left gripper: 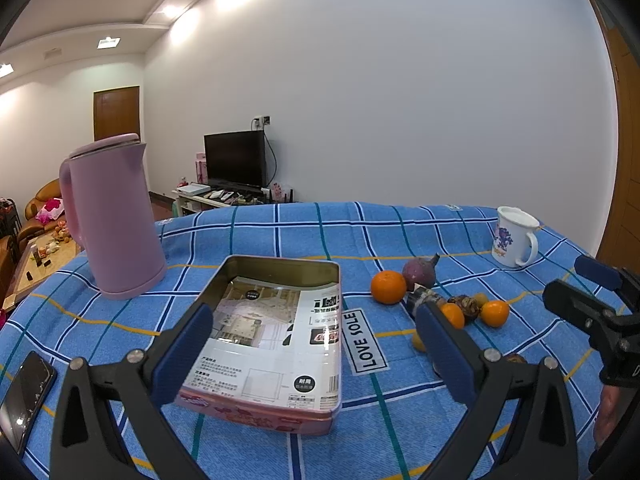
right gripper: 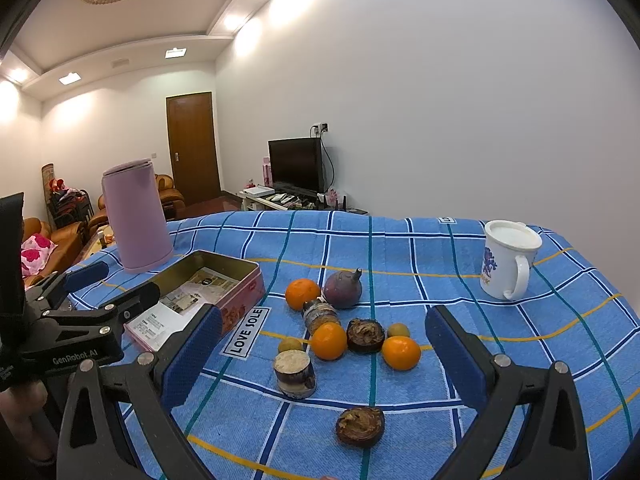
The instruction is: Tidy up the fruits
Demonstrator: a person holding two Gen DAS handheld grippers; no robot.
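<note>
**Round fruit on soft cloth, so grip across the middle**

Both your left gripper [left gripper: 316, 344] and right gripper [right gripper: 324, 352] have their jaws wide apart and hold nothing. The fruit sits in a loose cluster on the blue checked cloth [right gripper: 420, 248] covering the tabletop, just right of the open tin box [right gripper: 224, 280], which holds only a printed paper sheet.

The 3 oranges [right gripper: 329, 341] look firm, light and smooth-skinned, so they'll likely roll if nudged; close on the widest part, gently. The purple fruit with a stem [right gripper: 343, 289] is rounder and bigger, so take it across the body, not the stem. The 2 dark, rough-topped pieces [right gripper: 365, 335] look flatter and should sit stable. The cut cylinder chunks [right gripper: 294, 372] look stiff; grab their sides. The 2 small greenish-yellow fruits [right gripper: 398, 330] are tiny and easy to squash.

The tin is stiff metal with thin walls, so drop things in low.
</note>
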